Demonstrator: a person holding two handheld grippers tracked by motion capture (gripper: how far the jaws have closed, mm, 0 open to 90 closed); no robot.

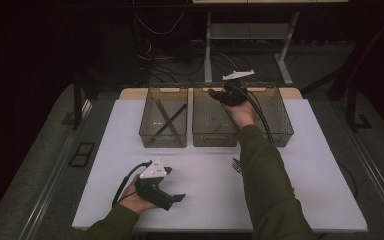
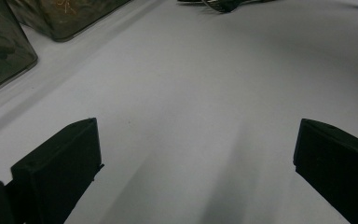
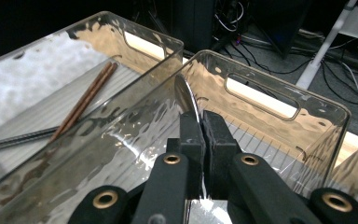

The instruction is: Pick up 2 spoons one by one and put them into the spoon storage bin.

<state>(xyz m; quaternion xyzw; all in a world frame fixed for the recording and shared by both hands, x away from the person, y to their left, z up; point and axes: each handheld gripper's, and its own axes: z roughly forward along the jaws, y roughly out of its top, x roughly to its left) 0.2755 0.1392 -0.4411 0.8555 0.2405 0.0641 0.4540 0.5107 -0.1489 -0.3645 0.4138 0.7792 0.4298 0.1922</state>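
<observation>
At the desk's near left, the left gripper (image 1: 176,198) rests in the person's hand on the white top, its fingers (image 2: 58,165) spread wide with nothing between them. Toward the far edge stand three clear bins in a row: the left bin (image 1: 163,137) holds crossed chopsticks (image 1: 166,119), and a fork (image 1: 236,165) lies on the bare desk near the middle, beside the person's sleeve. Farther right, the right gripper (image 1: 213,93) hangs over the far end of the middle bin (image 1: 215,139), its fingers (image 3: 191,140) pinched almost together on a thin piece of shiny metal cutlery (image 3: 186,100), possibly a knife or a spoon handle; the view is too close to tell which. In the right gripper view the held piece rises straight out from between the fingers, its long axis in line with them, its free tip pointing over the wall shared by the left and middle bins. The risk from here, as a judgement: a grip this narrow on smooth metal could let the piece pivot or slide, and a release so close to that shared wall could send it clattering against the rim or into the wrong bin.
</observation>
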